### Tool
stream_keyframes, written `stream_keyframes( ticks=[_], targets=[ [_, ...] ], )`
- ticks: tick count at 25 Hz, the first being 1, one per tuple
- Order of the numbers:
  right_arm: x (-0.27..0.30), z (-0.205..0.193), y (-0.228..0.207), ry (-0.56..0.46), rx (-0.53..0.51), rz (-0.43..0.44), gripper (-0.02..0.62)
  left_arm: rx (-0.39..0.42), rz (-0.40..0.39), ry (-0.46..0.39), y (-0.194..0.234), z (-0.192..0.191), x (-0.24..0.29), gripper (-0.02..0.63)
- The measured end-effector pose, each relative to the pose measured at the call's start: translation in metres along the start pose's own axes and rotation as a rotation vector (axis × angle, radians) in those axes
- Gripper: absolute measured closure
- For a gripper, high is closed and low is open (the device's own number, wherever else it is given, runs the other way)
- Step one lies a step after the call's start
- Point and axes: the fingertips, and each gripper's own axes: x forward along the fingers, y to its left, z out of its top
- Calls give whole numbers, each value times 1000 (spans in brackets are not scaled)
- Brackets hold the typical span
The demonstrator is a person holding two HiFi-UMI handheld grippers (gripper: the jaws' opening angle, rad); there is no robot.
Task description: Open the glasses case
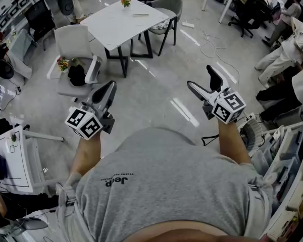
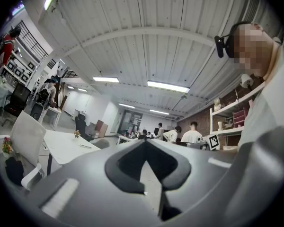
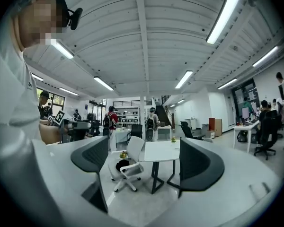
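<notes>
No glasses case can be made out in any view. In the head view both grippers are held out at waist height over the floor, pointing toward a white table (image 1: pixel 123 21). My left gripper (image 1: pixel 110 87) has its jaws together with nothing between them; in the left gripper view the left gripper (image 2: pixel 145 142) shows its dark pads meeting at the tips. My right gripper (image 1: pixel 200 76) stands wide open and empty. In the right gripper view the right gripper (image 3: pixel 144 157) frames the white table (image 3: pixel 162 151) and a chair between its spread pads (image 3: pixel 199 167).
A white office chair (image 1: pixel 76 54) with a dark bag and flowers stands left of the table. A small flower pot (image 1: pixel 125 2) and a flat item sit on the table. Seated people (image 1: pixel 288 39) are at the right; shelves (image 1: pixel 293 185) and a white cabinet (image 1: pixel 12 160) flank me.
</notes>
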Motion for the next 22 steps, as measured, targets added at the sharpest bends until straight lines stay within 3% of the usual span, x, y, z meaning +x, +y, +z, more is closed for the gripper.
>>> stream_keyframes(
  ticks=[14,22],
  targets=[
    [-55,0,-66,-4,-6,55,147,-21,50,0,-74,-29,59,557],
    [-43,-5,-85,1,5,48,147,-23,22,15,-64,-38,80,557]
  ],
)
